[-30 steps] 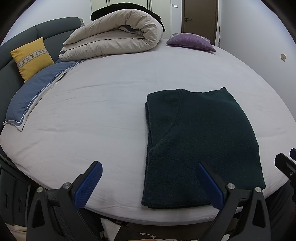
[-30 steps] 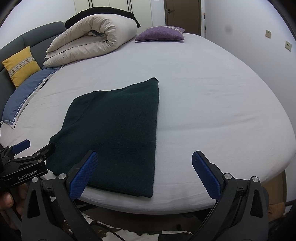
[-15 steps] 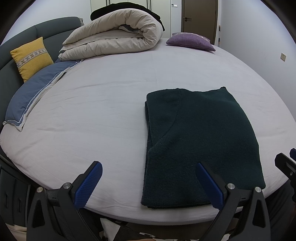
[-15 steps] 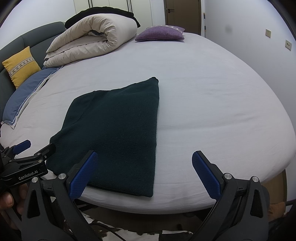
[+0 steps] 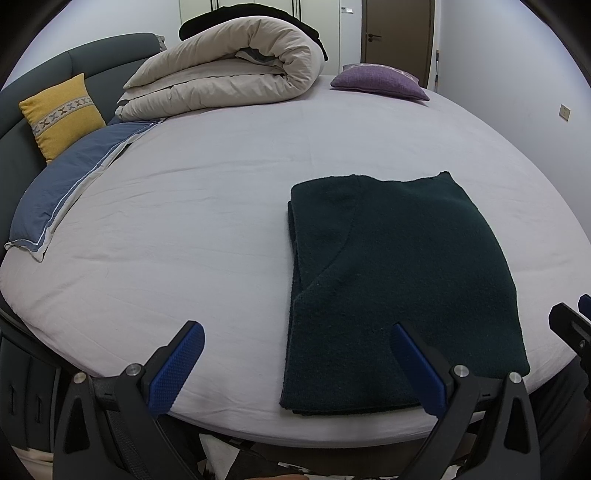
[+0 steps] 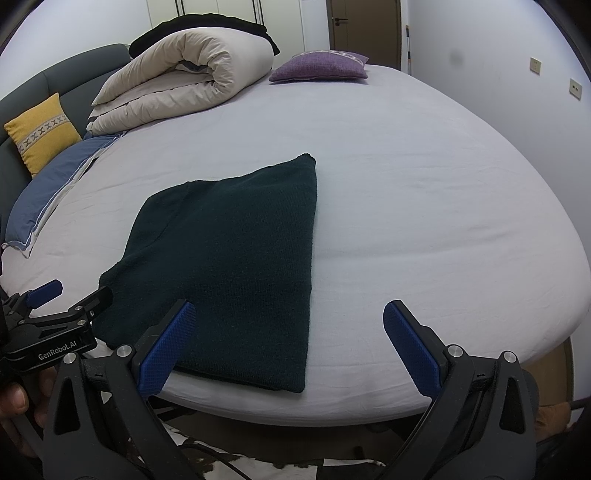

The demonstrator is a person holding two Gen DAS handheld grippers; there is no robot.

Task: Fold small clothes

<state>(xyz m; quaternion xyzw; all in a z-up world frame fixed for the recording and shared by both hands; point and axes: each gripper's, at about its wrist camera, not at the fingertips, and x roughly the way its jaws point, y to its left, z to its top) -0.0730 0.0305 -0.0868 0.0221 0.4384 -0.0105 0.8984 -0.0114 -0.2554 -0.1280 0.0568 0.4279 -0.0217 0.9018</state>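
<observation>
A dark green knitted garment [image 5: 399,280] lies folded flat in a rectangle near the front edge of the bed; it also shows in the right wrist view [image 6: 236,258]. My left gripper [image 5: 295,343] is open and empty, held off the bed's front edge at the garment's near left corner. My right gripper [image 6: 288,332] is open and empty, held off the front edge at the garment's near right corner. The left gripper also shows at the left of the right wrist view [image 6: 55,321].
The bed [image 5: 184,229] has a pale sheet. A rolled beige duvet [image 5: 229,81], a purple cushion [image 5: 380,79], a yellow cushion [image 5: 61,110] and a blue pillow [image 5: 62,188] lie at the back and left. A door [image 5: 397,33] stands behind.
</observation>
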